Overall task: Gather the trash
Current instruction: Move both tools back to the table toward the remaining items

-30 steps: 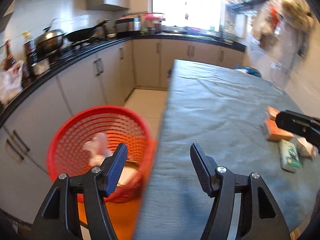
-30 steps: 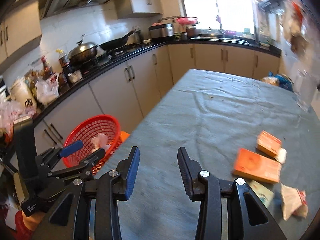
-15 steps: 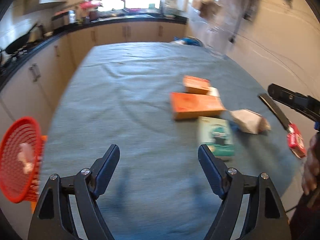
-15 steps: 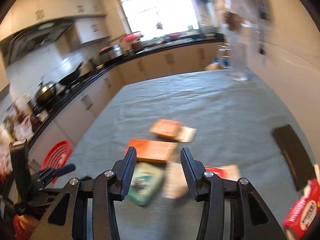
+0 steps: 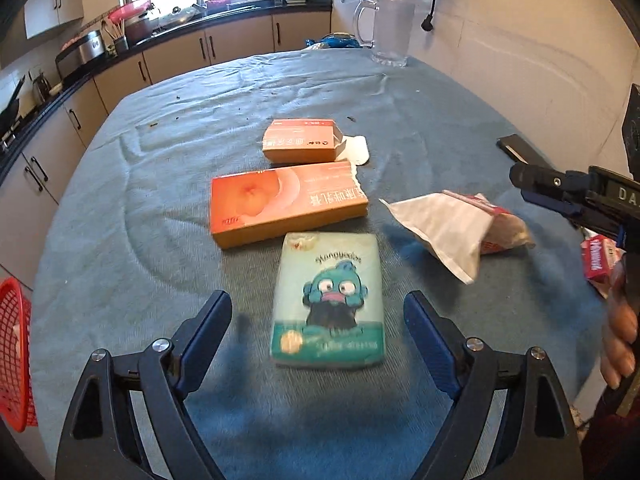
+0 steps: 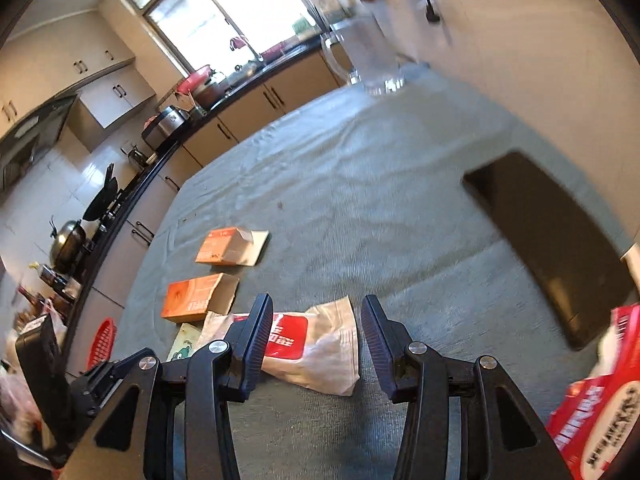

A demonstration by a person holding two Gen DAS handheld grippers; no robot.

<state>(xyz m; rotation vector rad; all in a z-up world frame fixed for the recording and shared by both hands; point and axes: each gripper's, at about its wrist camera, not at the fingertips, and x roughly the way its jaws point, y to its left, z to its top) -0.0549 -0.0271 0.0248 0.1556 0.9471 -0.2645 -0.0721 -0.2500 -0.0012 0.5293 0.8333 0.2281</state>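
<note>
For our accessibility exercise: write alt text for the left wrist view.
The open left claw hovers over a teal tissue pack on a grey-clothed table, its jaws just widened and touching nothing. Beyond lie two orange boxes and a crumpled white wrapper; a red basket shows at left.

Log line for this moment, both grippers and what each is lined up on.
left gripper: open, just widened, straddling tissue pack, no contact | right gripper: open, over white wrapper, not gripped | red basket: off table's left edge
</note>
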